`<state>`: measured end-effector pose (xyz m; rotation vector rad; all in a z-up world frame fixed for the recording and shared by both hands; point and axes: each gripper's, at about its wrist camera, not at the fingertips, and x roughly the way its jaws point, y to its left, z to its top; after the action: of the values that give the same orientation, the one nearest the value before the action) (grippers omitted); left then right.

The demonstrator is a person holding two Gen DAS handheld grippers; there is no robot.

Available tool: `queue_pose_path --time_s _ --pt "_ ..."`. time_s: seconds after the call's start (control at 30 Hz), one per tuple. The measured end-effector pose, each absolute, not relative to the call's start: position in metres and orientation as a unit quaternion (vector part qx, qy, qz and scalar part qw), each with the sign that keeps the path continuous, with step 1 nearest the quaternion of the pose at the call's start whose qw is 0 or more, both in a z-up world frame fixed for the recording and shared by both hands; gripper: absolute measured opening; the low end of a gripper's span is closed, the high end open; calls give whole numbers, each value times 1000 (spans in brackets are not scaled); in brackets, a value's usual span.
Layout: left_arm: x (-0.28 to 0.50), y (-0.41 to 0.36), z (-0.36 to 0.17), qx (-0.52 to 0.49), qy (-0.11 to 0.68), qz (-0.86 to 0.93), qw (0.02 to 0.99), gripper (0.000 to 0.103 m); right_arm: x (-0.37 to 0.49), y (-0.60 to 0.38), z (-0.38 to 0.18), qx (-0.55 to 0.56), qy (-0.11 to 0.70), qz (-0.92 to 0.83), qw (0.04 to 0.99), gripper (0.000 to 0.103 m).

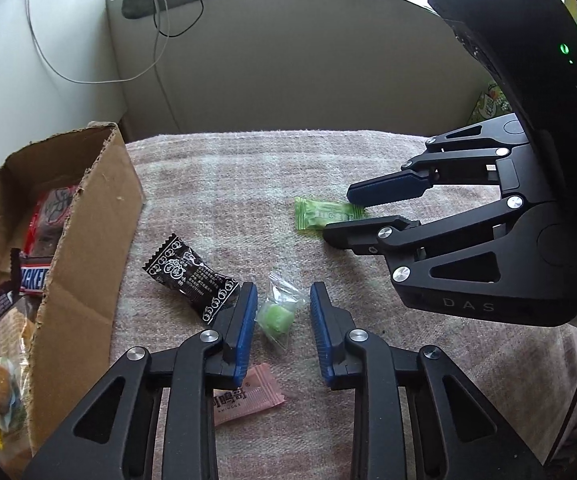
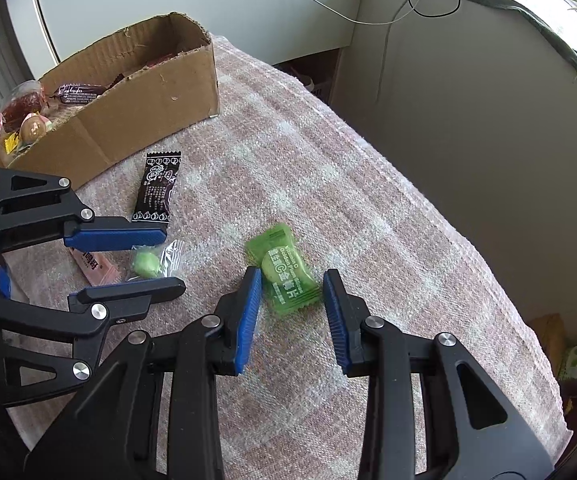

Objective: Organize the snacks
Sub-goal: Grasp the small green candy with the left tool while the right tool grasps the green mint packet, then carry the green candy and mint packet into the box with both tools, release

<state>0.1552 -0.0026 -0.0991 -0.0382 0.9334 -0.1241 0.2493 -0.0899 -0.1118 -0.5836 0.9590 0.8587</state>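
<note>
My left gripper [image 1: 282, 300] is open, its blue pads either side of a clear-wrapped green candy [image 1: 276, 318] on the pinkish cloth; it also shows in the right wrist view [image 2: 168, 258]. My right gripper [image 2: 292, 284] is open around a green Vitamin C packet [image 2: 286, 272], which also shows in the left wrist view [image 1: 320, 216]. A black snack packet [image 1: 188, 276] lies left of the candy. A pink packet [image 1: 248, 398] lies partly under my left fingers. A cardboard box [image 1: 88, 216] holding several snacks stands at the left.
The cloth-covered table [image 2: 368, 208] drops off at its far and right edges. A wall and a ledge with cables [image 1: 160, 20] stand behind. The box also shows at the upper left of the right wrist view [image 2: 148, 96].
</note>
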Motion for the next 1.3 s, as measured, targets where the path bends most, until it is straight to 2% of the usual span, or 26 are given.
queue_pose_path --time_s 0.1,0.27,0.73,0.97,1.3 --pt "153 2 -97 -32 449 -60 891 25 249 -83 -112 -275 440 397 757 27" --pt "146 8 -89 -49 439 -60 895 25 250 -81 -109 -273 439 392 761 25" --pt "92 26 -43 -62 397 -63 914 25 227 -92 -60 -249 413 388 785 25" --pt "52 60 -28 -73 382 -41 920 25 208 -66 -38 -256 396 402 785 25" --pt "36 107 -26 -91 379 -11 921 25 181 -15 -24 -276 382 424 774 25"
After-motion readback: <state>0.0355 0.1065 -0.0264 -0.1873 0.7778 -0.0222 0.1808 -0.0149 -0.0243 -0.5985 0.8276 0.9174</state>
